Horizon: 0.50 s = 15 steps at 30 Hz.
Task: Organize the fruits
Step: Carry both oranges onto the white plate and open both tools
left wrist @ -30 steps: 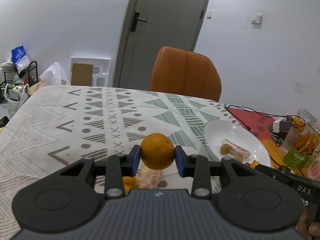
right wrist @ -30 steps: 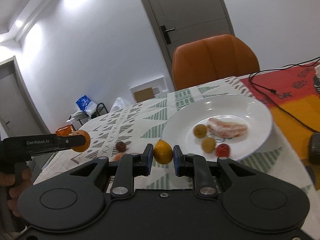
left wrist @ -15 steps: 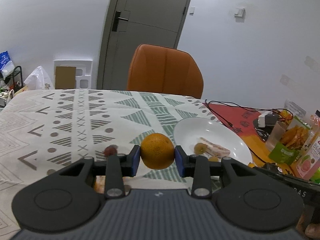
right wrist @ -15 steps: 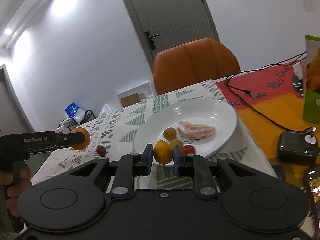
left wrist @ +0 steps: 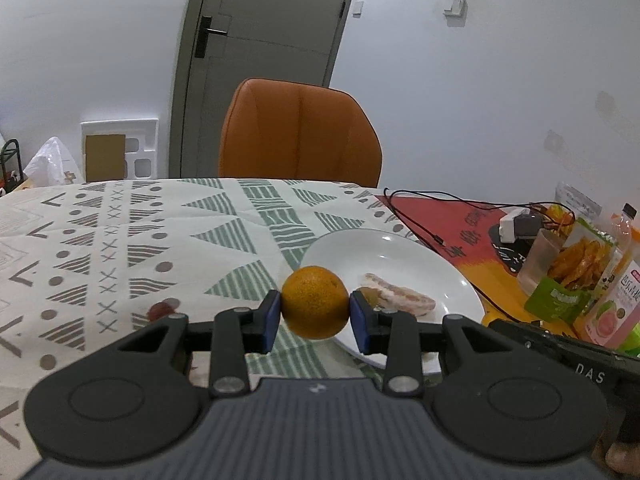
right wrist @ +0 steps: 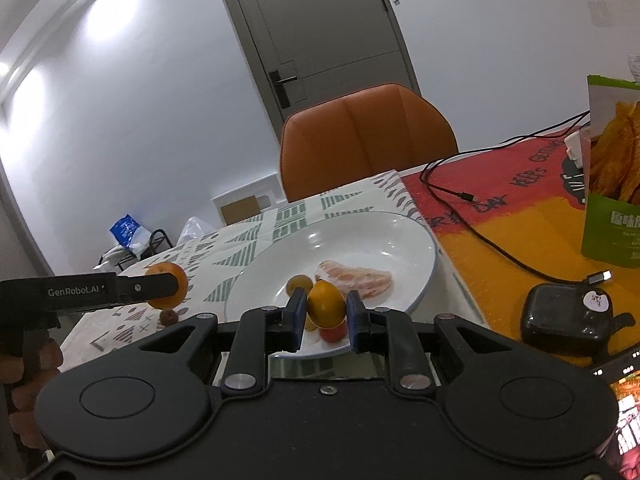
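1. Meanwhile, at the far left, one small dark red fruit (left wrist: pixel 160 310) is still on the patterned tablecloth (left wrist: pixel 120 240), left of the plate and not yet collected.

2. Next, the left gripper (left wrist: pixel 315 312) stays clenched on the orange (left wrist: pixel 315 307), blue pads pressing both its sides. Over the last second it has swung rightward: the orange was framed against bare tablecloth, and now it sits in front of the near-left rim of the white plate (left wrist: pixel 460 280). In the right wrist view the same orange (right wrist: pixel 168 286) is still short of the rim, out over the cloth, so I judge it on approach, not yet over the dish.

3. Then the plate itself: it already holds a peeled citrus segment (right wrist: pixel 354 278), a small yellow-green fruit (right wrist: pixel 300 283) and a small red fruit (right wrist: pixel 332 333) near the front edge.

4. Further right, the right gripper (right wrist: pixel 325 312) grips a small yellow-orange fruit (right wrist: pixel 325 306). It has moved from in front of the plate to above its near edge, so this piece looks ready to be lowered and let go.

5. Finally, at the right edge, a snack bag (right wrist: pixel 612 168) and a black cable (right wrist: pixel 480 240) lie clear of the plate.
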{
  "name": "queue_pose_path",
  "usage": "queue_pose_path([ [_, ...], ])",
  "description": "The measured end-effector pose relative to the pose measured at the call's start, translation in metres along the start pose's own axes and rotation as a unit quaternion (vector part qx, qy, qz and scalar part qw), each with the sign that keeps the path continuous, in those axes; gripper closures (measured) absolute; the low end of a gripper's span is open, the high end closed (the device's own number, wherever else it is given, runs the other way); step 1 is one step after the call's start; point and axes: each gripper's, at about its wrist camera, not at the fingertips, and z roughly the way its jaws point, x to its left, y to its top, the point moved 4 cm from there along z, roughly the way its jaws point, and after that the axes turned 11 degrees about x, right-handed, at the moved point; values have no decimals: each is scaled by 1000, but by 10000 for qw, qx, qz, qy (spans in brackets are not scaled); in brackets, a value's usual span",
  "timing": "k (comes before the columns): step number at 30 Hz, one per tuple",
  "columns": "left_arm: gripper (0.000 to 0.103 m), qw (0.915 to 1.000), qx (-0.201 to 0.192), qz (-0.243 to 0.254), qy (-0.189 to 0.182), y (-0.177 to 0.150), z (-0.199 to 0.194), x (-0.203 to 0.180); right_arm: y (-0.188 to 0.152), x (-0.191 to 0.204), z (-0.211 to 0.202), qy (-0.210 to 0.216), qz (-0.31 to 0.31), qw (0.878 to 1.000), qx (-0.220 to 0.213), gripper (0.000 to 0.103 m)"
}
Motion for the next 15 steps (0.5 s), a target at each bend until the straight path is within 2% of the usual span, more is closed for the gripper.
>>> queue_pose_path([
  [4, 67, 10000, 55, 59, -16, 2, 9, -8, 3, -7, 5, -41, 69, 10000, -33, 83],
  [5, 67, 9999, 67, 71, -20, 2, 11, -9, 4, -9, 6, -67, 93, 9999, -44, 81],
  [6, 67, 9999, 79, 88, -21, 3, 13, -11, 5, -12, 7, -85, 119, 9999, -47, 75],
  [15, 67, 9997, 167, 186, -72, 9, 29, -23, -3, -23, 2, -29, 306, 9995, -8, 72],
])
